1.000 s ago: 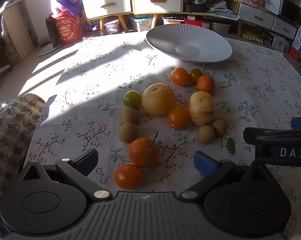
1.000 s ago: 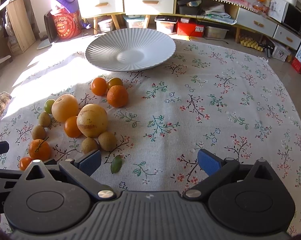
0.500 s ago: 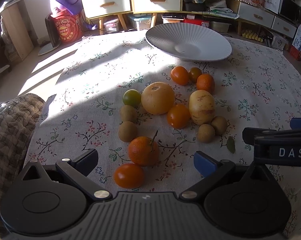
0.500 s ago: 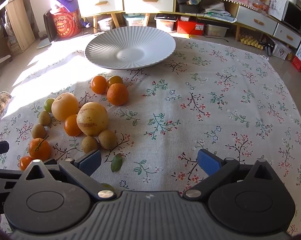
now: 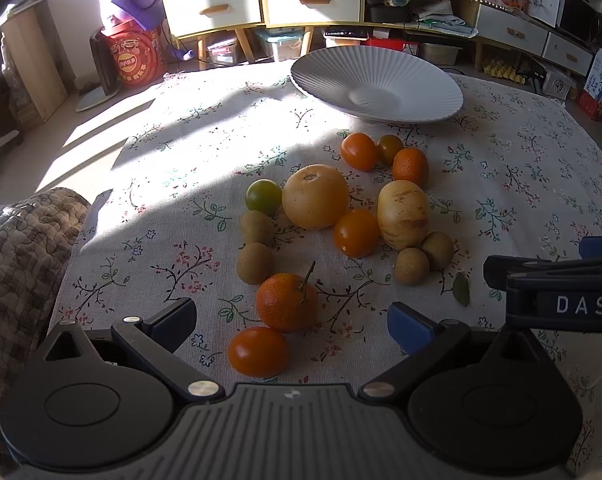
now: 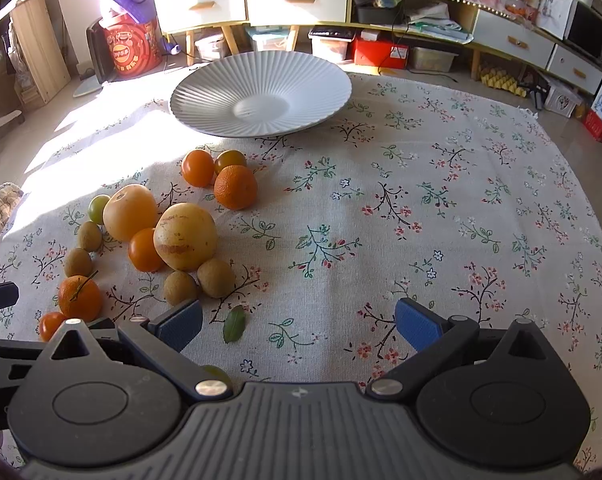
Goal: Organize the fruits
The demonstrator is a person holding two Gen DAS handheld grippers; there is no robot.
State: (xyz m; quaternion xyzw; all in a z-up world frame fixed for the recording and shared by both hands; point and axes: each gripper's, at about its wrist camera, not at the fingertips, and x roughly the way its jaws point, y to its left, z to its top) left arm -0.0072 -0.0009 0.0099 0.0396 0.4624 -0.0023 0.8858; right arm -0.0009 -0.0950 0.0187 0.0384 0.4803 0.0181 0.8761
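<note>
Fruit clustered on cloth near white plate; left tongs and right tongs wide open, empty

Left gripper hangs wide apart over the tablecloth's near edge, a stemmed orange and small tomato between its fingers; the white plate sits at the far edge.

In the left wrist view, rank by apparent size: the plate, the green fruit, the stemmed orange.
1. Plate, clearly largest.
2. Stemmed orange.
3. Green fruit, smallest, though it lies farther from the camera, so the gap is unsure.
</note>
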